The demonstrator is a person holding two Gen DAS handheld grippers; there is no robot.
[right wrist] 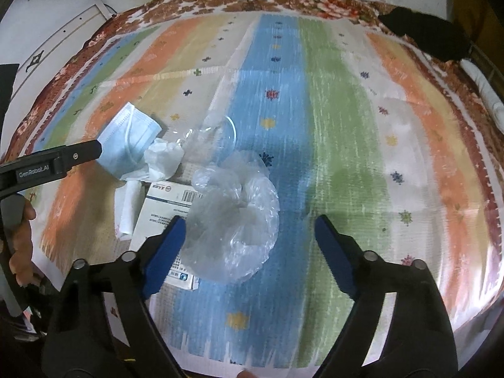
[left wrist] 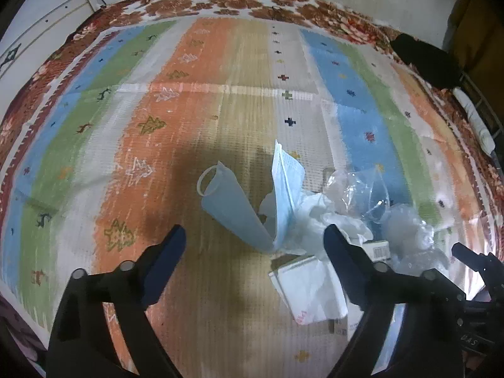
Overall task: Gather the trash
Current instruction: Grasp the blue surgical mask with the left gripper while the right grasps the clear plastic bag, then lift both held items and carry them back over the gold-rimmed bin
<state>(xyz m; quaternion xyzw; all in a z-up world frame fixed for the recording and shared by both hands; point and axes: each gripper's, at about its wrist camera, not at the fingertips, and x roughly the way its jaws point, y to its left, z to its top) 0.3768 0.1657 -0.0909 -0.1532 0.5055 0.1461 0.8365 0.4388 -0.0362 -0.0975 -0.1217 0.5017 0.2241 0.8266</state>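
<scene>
Left wrist view is showing me the trash heap lying on the striped mat (left wrist: 245, 100), and I am taking the blue face mask (left wrist: 252, 208) as my landmark. That mask is standing folded and partly upright, just ahead of my left gripper (left wrist: 255, 236), whose jaws are gaping wide with nothing pressed between the pads. Crumpled white tissue (left wrist: 334, 217) is touching the mask on its right. A folded white packet (left wrist: 310, 289) is lying just this side of the mask, beside the right finger. Clear crinkled plastic (left wrist: 362, 186) is sitting right of the tissue.

Right wrist view is giving me the crumpled clear plastic bag (right wrist: 234, 217), right of the mask (right wrist: 129, 138) and resting partly over a white printed box (right wrist: 163, 208). My right gripper (right wrist: 250, 230) is hanging wide open around the bag, its pads not pressing on it. I am seeing the left gripper's finger (right wrist: 83, 152) reaching in beside the mask, with a hand (right wrist: 19, 239) at the frame's left edge.
</scene>
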